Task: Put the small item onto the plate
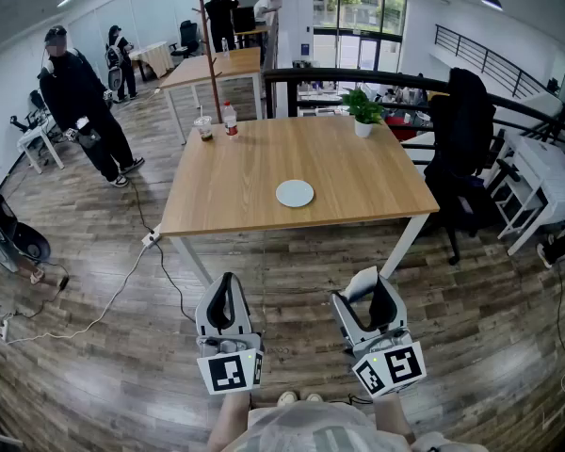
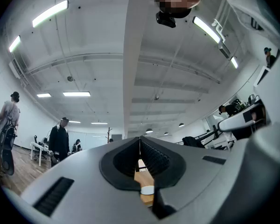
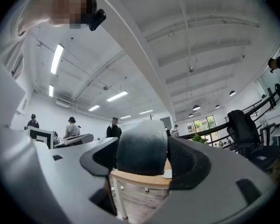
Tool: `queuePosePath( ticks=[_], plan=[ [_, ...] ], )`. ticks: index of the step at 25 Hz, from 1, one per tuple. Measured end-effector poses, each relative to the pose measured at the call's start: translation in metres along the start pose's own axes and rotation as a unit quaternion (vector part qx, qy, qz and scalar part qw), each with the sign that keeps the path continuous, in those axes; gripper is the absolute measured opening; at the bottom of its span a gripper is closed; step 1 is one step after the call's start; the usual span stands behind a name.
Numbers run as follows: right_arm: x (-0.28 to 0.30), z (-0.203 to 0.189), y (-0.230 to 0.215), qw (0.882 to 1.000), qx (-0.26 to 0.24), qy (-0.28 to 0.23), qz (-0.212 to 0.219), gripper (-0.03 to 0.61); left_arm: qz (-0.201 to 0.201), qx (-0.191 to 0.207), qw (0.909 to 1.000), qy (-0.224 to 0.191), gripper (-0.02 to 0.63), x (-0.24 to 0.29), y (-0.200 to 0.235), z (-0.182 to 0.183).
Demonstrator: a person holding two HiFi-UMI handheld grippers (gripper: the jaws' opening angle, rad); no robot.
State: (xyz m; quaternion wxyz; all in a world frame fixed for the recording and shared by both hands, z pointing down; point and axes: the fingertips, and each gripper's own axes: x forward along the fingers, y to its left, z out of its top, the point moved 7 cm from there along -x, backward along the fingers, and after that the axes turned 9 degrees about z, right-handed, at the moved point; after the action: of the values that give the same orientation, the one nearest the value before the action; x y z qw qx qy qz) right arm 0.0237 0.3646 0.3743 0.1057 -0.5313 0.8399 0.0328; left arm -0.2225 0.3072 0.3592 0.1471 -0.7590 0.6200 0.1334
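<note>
Holding item (image 3: 142, 146) in right hand-held gripper (image 1: 378, 301), jaws spread wide, pads pressing both flanks. Dark rounded lump, paler on top, filling the whole gap. Probably light, matte enough not to slip, maybe slightly soft; no sign of being fragile, but only a guess. Best kept gripped on the broad sides as now, no extra squeeze.

Nothing in left hand-held gripper (image 1: 228, 292), jaws pressed together.

Plate (image 1: 295, 193) lying flat near the middle of worktop (image 1: 226, 186), bare wood all round. Bottle (image 1: 230, 119) and cup (image 1: 204, 126) at the far left corner, plant (image 1: 363, 111) at the far edge, all well apart from plate. Both grippers over floor, short of the near edge. Straight-ahead approach open; come in above the near edge, lower onto plate. Chair (image 1: 461, 149) off to the right, clear of the path.
</note>
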Motion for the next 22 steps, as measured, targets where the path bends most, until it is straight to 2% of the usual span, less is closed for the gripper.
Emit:
queuePosePath(
  ticks=[11,16,22],
  plan=[
    [-0.003,0.001,-0.013,1.000,-0.014,0.007,-0.003,0.318,-0.012,0.000,0.9999,0.002,0.009,0.005,-0.020,-0.001],
    [-0.015,-0.001,-0.023,1.000,-0.003,-0.005,0.004,0.318,-0.012,0.001,0.9999,0.009,0.009,0.001,-0.035,-0.007],
    [-0.032,-0.006,-0.042,1.000,-0.006,-0.009,0.010,0.318,-0.009,0.008,0.9999,-0.007,0.009,0.000,-0.054,-0.010]
  ],
)
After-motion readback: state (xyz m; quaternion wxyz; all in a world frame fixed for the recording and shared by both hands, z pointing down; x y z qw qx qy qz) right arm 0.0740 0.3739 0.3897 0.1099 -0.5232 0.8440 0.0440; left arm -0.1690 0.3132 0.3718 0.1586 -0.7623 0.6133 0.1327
